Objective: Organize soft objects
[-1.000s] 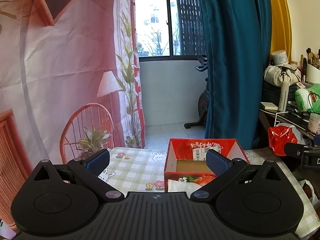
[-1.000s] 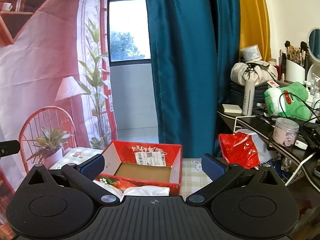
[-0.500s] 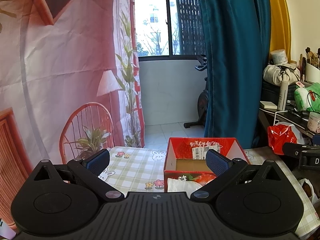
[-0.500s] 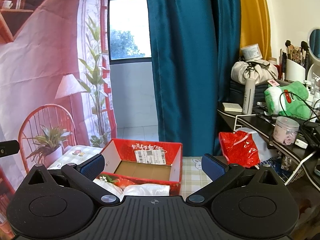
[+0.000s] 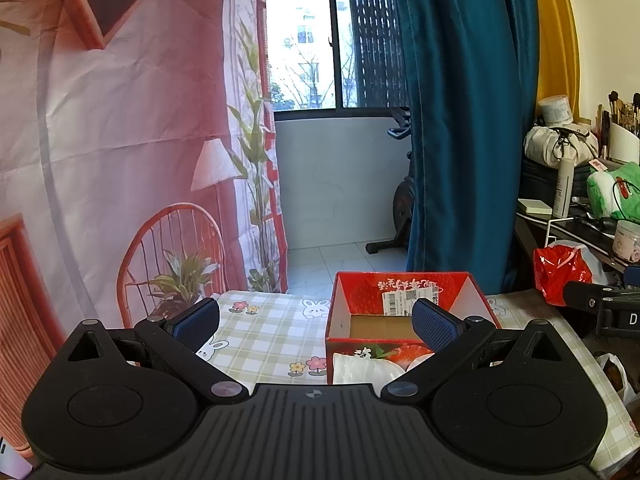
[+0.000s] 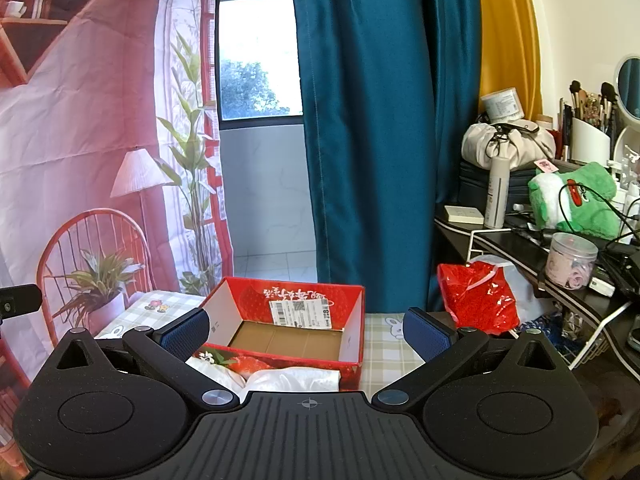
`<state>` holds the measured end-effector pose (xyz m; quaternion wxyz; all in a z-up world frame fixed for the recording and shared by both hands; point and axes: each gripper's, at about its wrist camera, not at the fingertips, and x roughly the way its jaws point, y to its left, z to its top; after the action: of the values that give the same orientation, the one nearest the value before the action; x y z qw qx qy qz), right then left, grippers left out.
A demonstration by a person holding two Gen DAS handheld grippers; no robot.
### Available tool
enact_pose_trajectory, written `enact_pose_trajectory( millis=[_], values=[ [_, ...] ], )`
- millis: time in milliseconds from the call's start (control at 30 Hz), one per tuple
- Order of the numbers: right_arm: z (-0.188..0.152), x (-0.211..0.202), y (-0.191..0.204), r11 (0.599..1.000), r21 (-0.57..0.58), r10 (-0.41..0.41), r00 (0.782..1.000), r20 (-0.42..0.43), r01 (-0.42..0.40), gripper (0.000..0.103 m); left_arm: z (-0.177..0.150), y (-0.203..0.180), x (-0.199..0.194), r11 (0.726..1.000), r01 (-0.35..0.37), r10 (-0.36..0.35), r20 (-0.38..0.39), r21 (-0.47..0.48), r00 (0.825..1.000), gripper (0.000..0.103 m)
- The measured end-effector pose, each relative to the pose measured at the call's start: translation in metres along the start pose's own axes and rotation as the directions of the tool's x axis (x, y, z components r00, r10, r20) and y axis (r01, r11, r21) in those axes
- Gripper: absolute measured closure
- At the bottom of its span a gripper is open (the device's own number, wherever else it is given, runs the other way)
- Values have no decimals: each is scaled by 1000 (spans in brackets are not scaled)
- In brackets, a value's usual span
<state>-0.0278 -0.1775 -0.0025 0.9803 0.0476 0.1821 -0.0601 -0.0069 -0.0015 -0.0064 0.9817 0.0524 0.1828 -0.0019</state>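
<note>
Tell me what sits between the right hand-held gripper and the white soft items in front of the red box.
Nothing visible does. The right hand-held gripper is open and empty, and the white soft items lie just below and ahead of it against the near wall of the red box, partly hidden by the gripper's body.

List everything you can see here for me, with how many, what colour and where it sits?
cardboard box: one, red outside, brown floor, nothing inside, on the table ahead
white soft items: count unclear, white, on the table against the box's near side
table: one, green checked cloth with bunnies and flowers
plastic bag: one, red, right of the table
plush toy: one, green, on the dark shelf at right
jar: one, clear, pinkish contents, same shelf
curtain: one, teal, behind the box
left gripper: one, black with blue pads, open, holds nothing
right gripper: one, black with blue pads, open, holds nothing
</note>
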Motion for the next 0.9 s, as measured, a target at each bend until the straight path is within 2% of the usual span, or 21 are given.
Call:
enact_pose_trajectory(
  millis=[900],
  values=[
    [-1, -2, 1, 1000, -2, 2, 1000, 3, -2, 0, 0, -2, 0, 1000, -1, 1, 1, 0, 1000, 0]
  ],
)
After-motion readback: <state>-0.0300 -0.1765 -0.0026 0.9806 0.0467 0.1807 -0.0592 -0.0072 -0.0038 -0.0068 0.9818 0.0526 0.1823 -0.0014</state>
